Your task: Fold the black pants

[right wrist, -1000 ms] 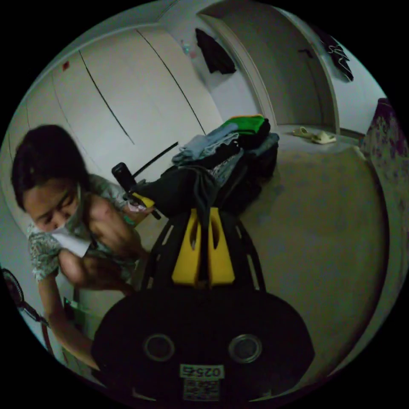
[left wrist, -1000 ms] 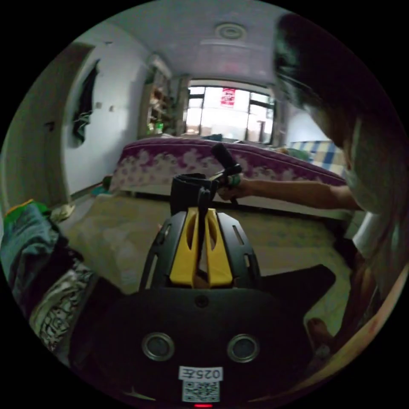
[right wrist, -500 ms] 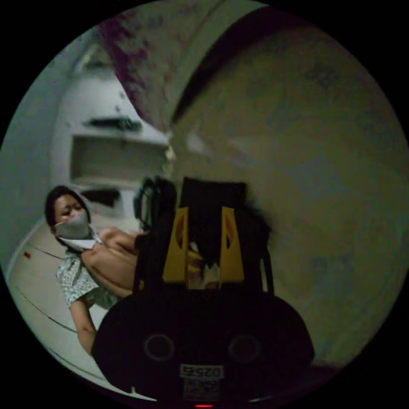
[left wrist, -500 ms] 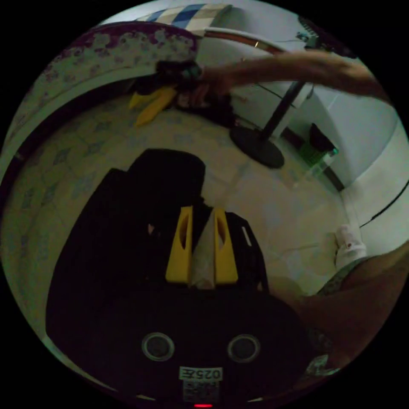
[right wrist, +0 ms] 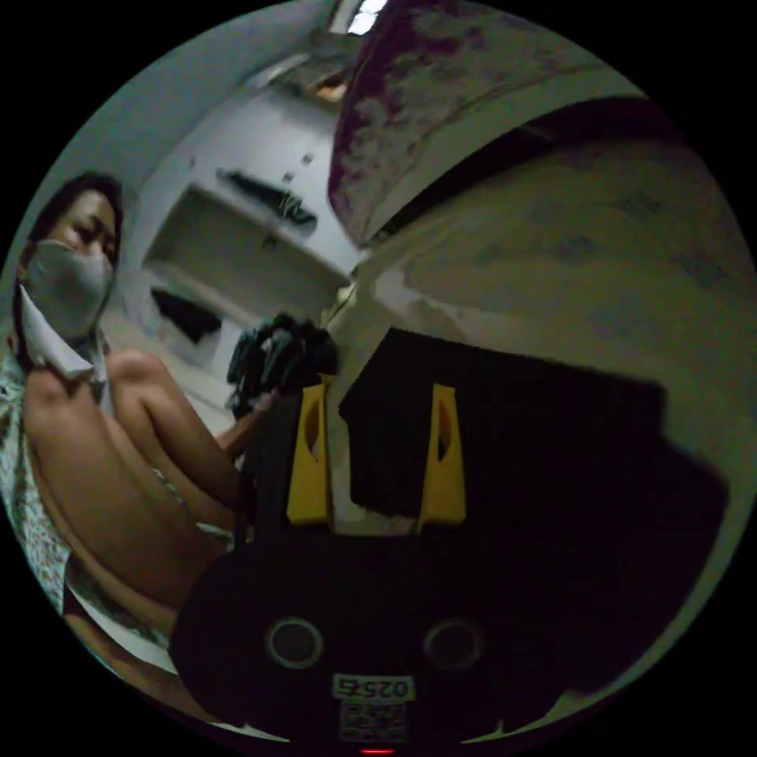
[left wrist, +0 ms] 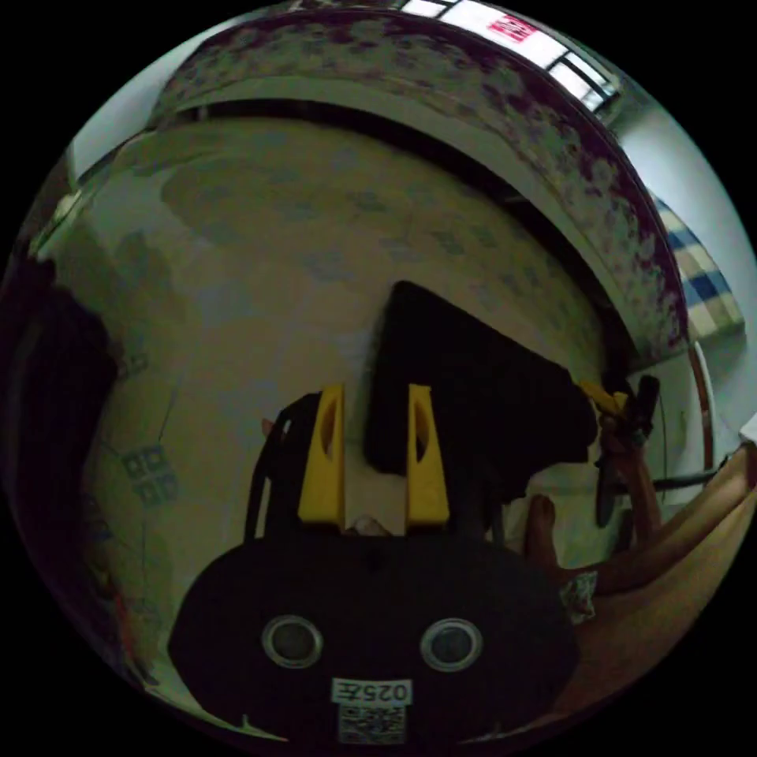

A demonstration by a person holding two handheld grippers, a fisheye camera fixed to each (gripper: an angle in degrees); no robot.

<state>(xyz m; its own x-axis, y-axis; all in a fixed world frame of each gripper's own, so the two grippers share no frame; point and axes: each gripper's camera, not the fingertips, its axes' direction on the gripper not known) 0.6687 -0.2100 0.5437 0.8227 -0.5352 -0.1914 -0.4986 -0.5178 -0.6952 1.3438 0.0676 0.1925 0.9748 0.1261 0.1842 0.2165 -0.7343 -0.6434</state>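
Black pants [left wrist: 473,394] on a pale cream floor mat [left wrist: 260,236] printed with faint grey-blue square motifs; purple-and-white floral bed cover [left wrist: 552,142] along the far side, with a blue, white and beige checked cloth [left wrist: 710,292] further right. Yellow jaws on the black body of the left gripper [left wrist: 372,410], same yellow and black on the right gripper [right wrist: 377,406], and a small yellow tip of that right one near the pants' right edge in the left gripper view. White wall [right wrist: 236,158] at far left in the right gripper view, hung with dark garments [right wrist: 268,201]; grey mask [right wrist: 67,284] and a pale, green-speckled top [right wrist: 24,473] on the person.
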